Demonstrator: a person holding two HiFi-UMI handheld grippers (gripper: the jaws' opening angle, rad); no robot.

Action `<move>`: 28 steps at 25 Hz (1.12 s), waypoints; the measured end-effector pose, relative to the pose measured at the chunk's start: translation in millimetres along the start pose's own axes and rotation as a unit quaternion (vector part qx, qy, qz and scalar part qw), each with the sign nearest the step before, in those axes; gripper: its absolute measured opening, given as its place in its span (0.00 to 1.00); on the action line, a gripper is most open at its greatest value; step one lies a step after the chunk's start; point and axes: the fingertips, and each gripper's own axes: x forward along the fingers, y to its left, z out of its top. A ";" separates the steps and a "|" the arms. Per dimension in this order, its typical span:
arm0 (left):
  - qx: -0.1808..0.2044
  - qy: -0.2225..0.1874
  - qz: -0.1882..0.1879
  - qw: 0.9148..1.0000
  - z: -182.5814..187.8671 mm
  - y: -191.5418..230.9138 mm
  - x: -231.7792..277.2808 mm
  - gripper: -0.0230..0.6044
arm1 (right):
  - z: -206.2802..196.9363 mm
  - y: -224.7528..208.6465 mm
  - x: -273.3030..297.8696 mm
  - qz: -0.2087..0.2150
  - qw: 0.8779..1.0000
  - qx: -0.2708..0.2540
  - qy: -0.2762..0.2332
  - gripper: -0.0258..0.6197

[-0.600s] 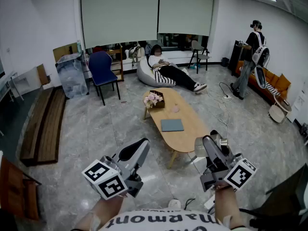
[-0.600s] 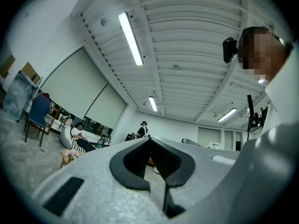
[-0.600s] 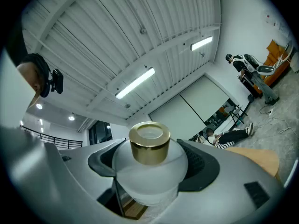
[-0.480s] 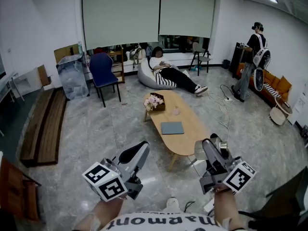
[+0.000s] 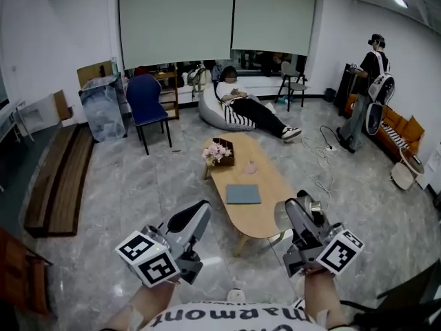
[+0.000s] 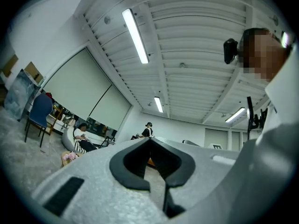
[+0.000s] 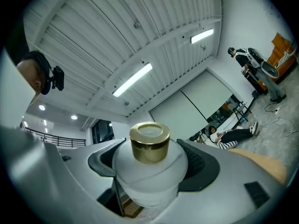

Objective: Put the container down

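Container (image 7: 149,171) — frosted, gold-capped — pinched in right gripper (image 5: 303,209); left gripper (image 6: 150,142) pressed together; shirt (image 5: 234,318) reads "marmont".

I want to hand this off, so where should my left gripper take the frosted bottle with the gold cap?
Probably by the gold cap, coming from the top end: it sticks out above the frosted bottle, whose round sides the right gripper clamps. The left gripper is shut; open it first.
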 end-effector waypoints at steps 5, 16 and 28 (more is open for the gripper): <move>0.002 -0.018 0.023 1.000 -7.1 27.5 49.5 0.06 | 10.4 -55.0 35.7 0.025 0.999 0.012 0.017 0.57; -0.006 -0.037 0.072 0.997 -19.2 83.0 114.4 0.06 | 17.1 -143.9 92.2 0.049 0.998 0.026 0.041 0.57; -0.014 -0.034 0.106 0.994 -12.4 215.3 175.2 0.06 | -14.0 -227.1 202.2 0.035 0.996 0.055 0.067 0.57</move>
